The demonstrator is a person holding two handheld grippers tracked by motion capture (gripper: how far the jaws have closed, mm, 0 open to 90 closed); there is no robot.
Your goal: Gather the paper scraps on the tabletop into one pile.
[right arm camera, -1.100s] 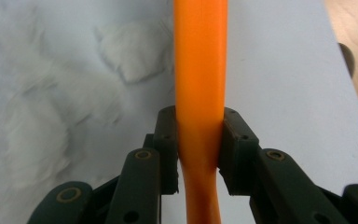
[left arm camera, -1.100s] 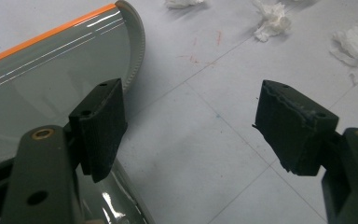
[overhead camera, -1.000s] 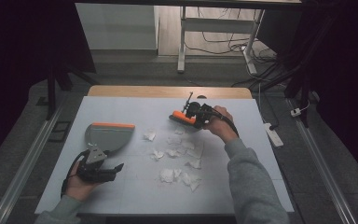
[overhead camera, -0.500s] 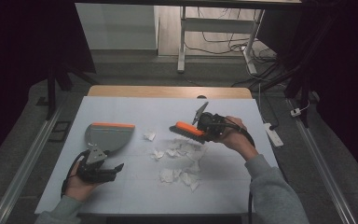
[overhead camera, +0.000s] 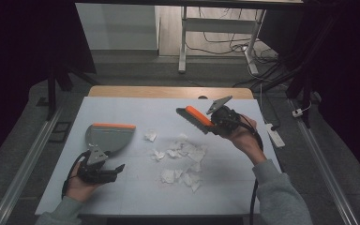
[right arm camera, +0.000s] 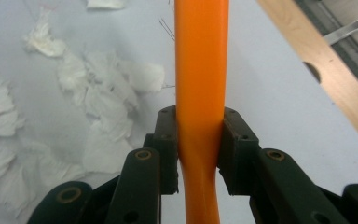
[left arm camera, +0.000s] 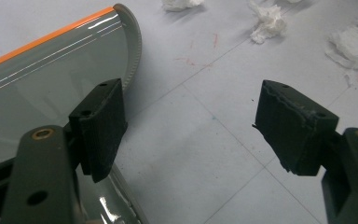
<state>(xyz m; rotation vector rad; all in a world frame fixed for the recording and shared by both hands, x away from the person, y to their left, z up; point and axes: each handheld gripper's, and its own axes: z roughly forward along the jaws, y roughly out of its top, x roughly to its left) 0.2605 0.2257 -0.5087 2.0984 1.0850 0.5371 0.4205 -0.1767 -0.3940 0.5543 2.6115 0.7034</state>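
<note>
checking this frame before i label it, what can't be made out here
- Brush: in the right gripper view its head runs past the top edge and its handle end is hidden below the jaws; bristles unseen.
- Dustpan: in the left gripper view the left edge and one jaw cut it off; its handle is hidden.
- Paper scraps: too small in the high view to count.
- Left gripper: in the high view, dark and small; contact with the dustpan is unclear.

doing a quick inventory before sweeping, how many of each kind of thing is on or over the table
dustpan: 1
orange hand brush: 1, held over the table
torn tissue scraps: roughly 10; the heap hides an exact count
total: about 12
</note>
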